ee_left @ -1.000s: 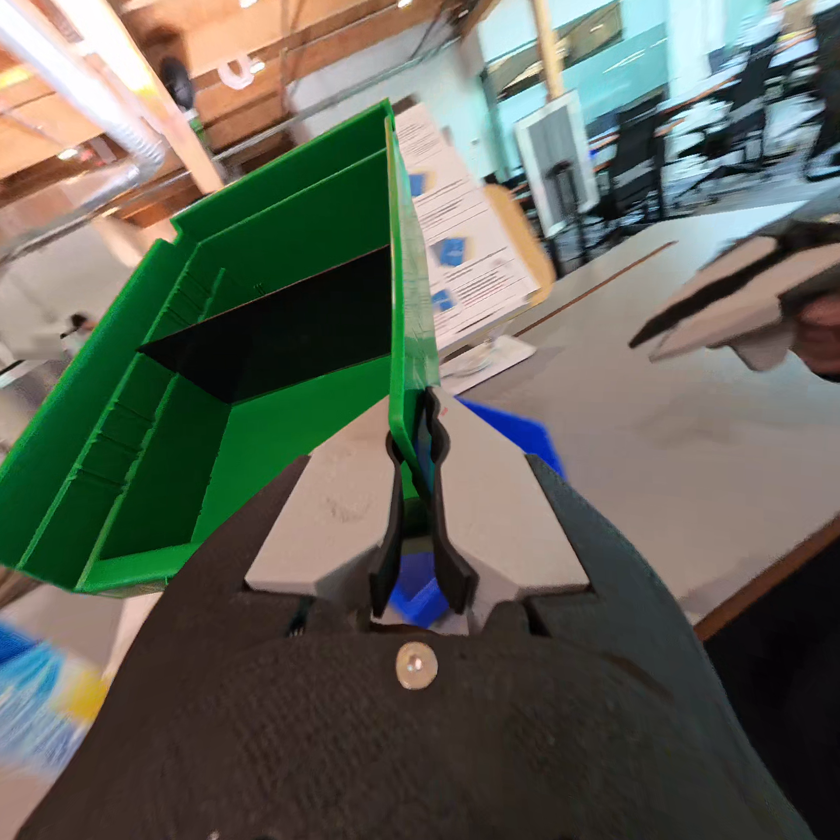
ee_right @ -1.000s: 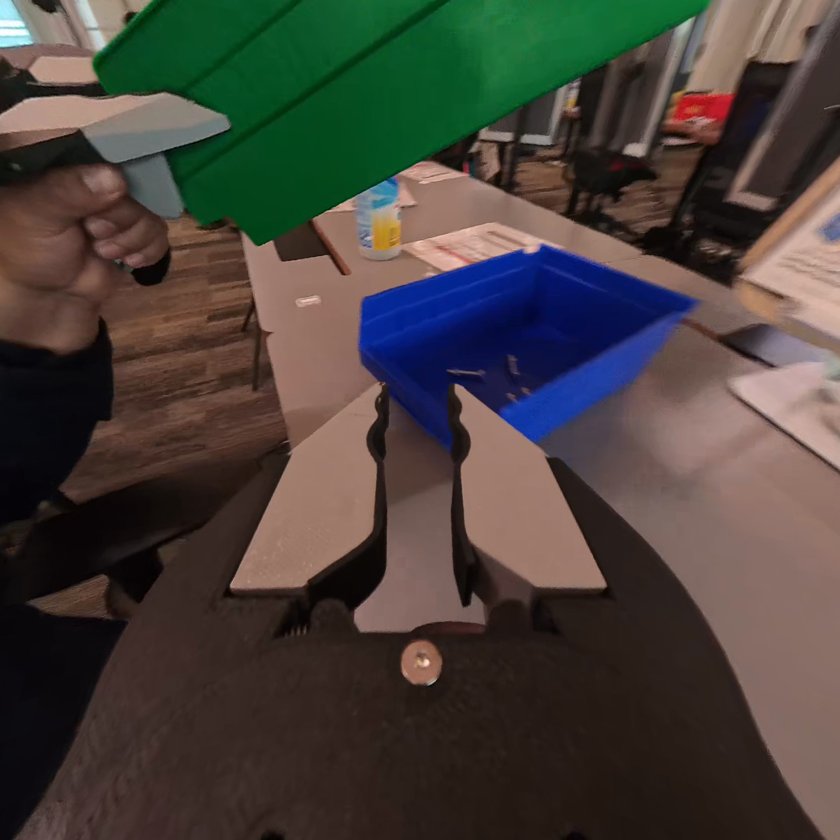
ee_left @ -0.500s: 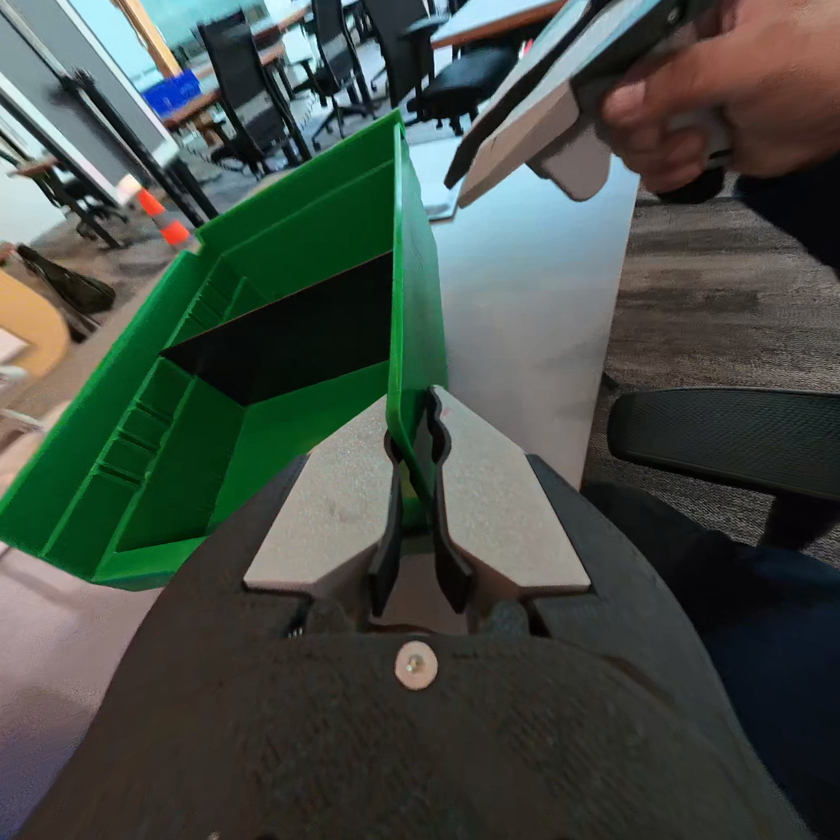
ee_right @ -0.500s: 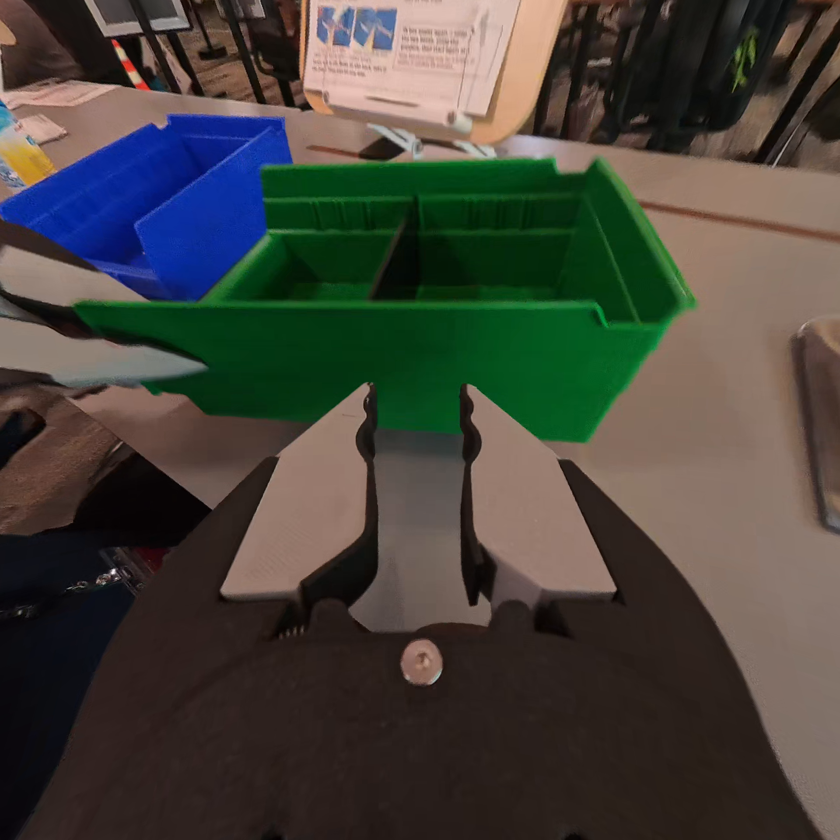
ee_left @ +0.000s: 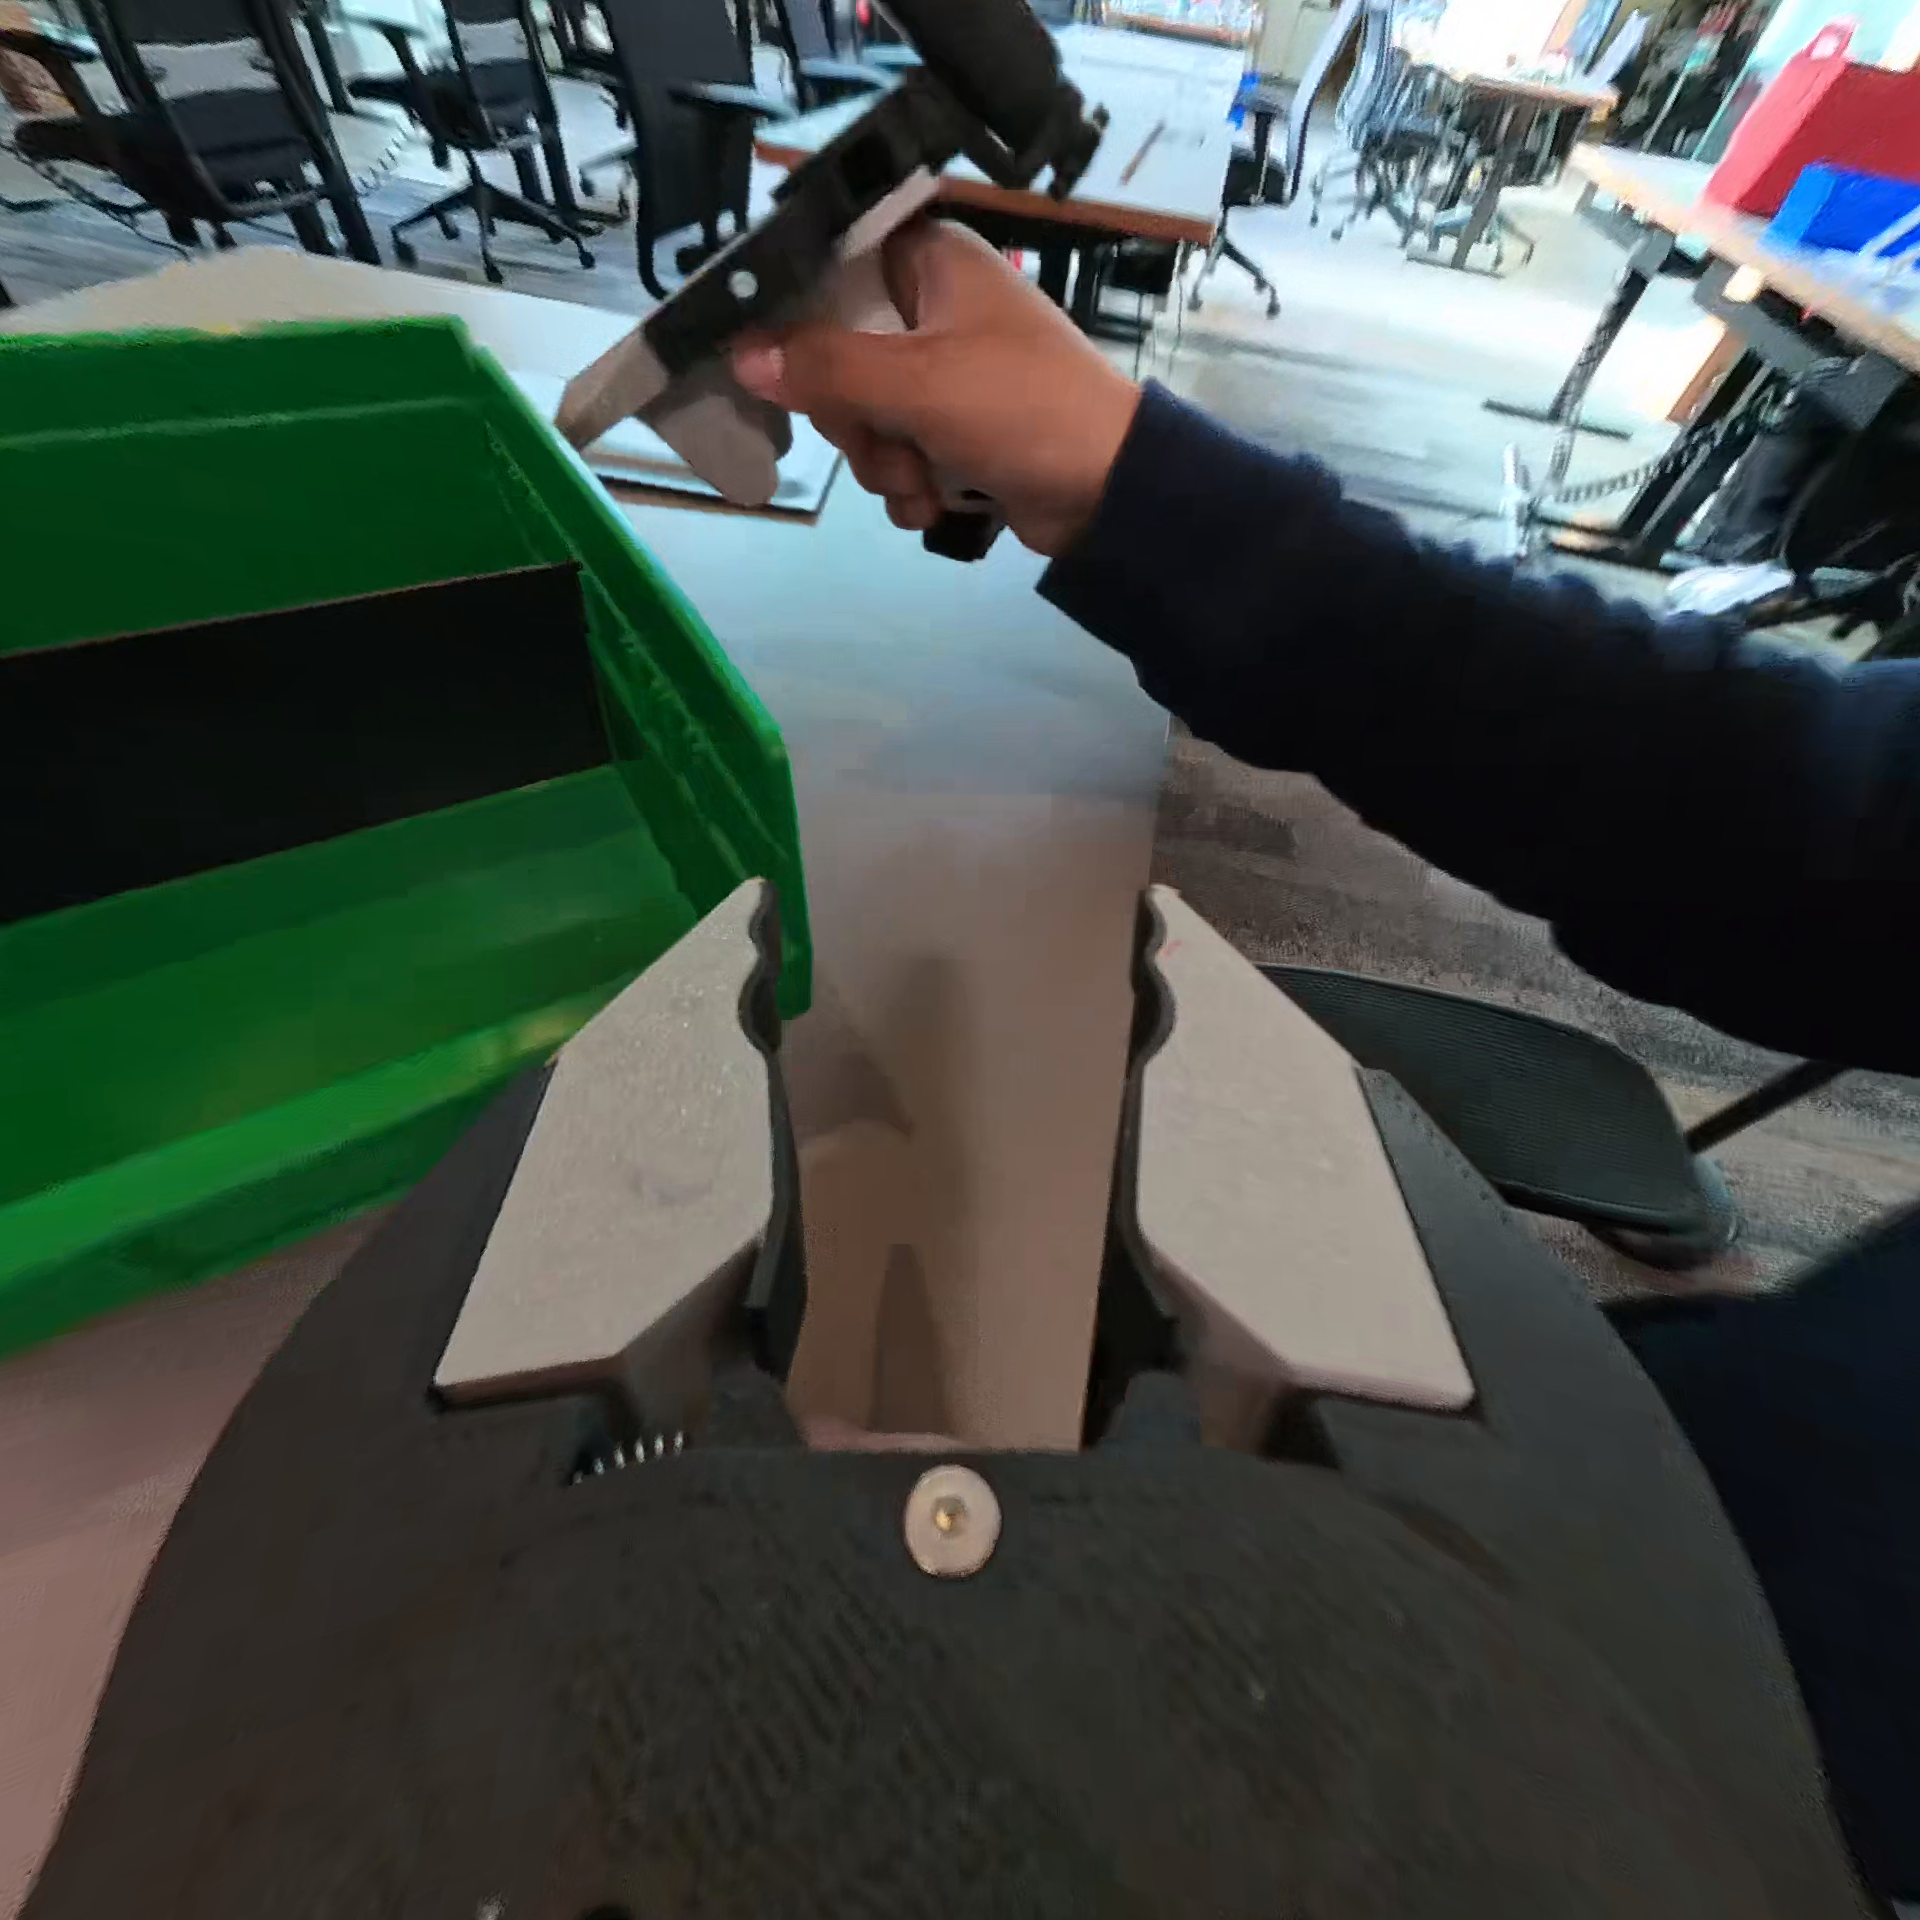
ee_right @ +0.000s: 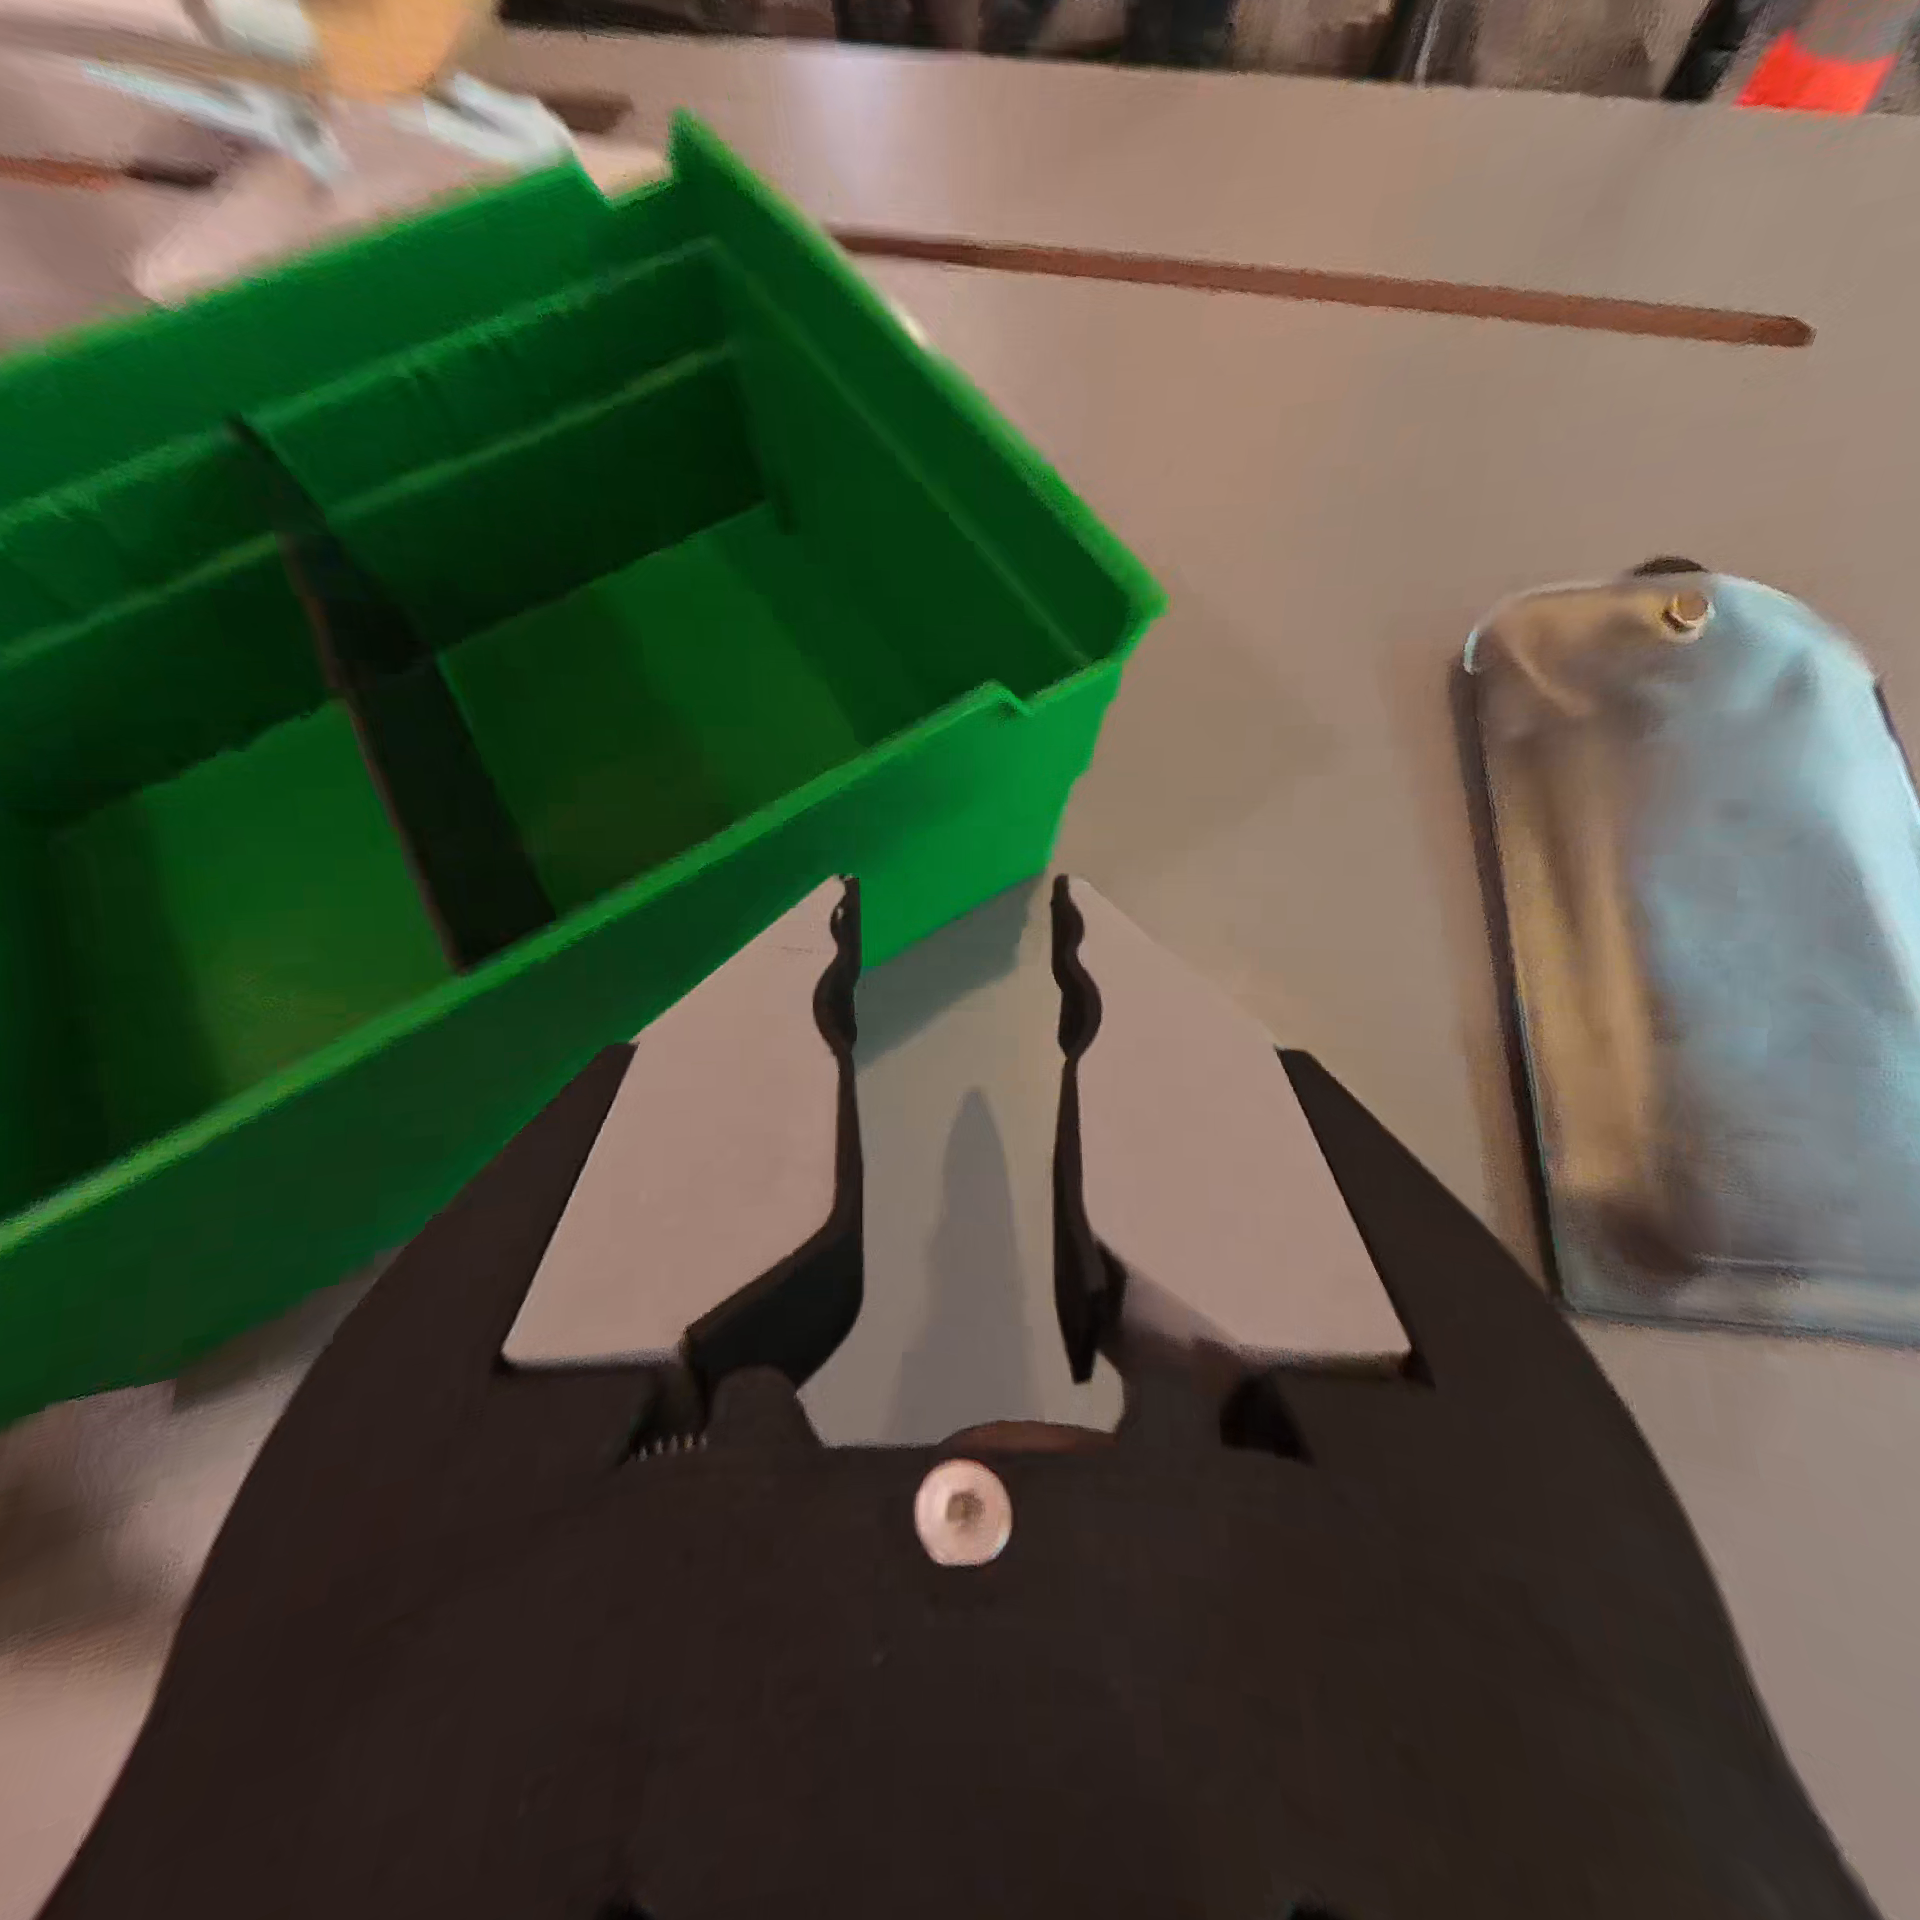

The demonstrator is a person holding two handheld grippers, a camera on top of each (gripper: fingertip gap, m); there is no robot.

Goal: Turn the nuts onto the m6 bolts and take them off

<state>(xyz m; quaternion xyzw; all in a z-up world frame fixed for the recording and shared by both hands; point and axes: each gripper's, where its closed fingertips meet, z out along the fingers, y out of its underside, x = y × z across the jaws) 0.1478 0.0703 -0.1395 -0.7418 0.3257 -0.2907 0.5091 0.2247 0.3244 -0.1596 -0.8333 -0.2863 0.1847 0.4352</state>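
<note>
A green bin (ee_left: pixel 312 935) with a black divider (ee_left: pixel 291 717) stands on the grey table; both compartments look empty in the right wrist view (ee_right: pixel 623 675). My left gripper (ee_left: pixel 956 935) is open and empty, just right of the bin's corner. My right gripper (ee_right: pixel 954 914) is open and empty, at the bin's near right corner; it also shows in the left wrist view (ee_left: pixel 727 353), held by a hand above the table. A metal plate (ee_right: pixel 1704 935) with a bolt (ee_right: pixel 1685 615) standing at its far end lies to the right. No nuts are visible.
The grey table (ee_right: pixel 1299 468) has a dark seam (ee_right: pixel 1320 291) at the back. The table edge (ee_left: pixel 1153 790) runs close on the right in the left wrist view, with a black chair (ee_left: pixel 1507 1101) and a dark sleeve (ee_left: pixel 1507 748) beyond it. Office chairs and desks stand farther off. One gripper's finger ends stand about 25 cm off the other's.
My left gripper has let go of the green bin's wall and opened wide; the bin now rests on the table. My right gripper has swung right, bringing the metal plate into view.
</note>
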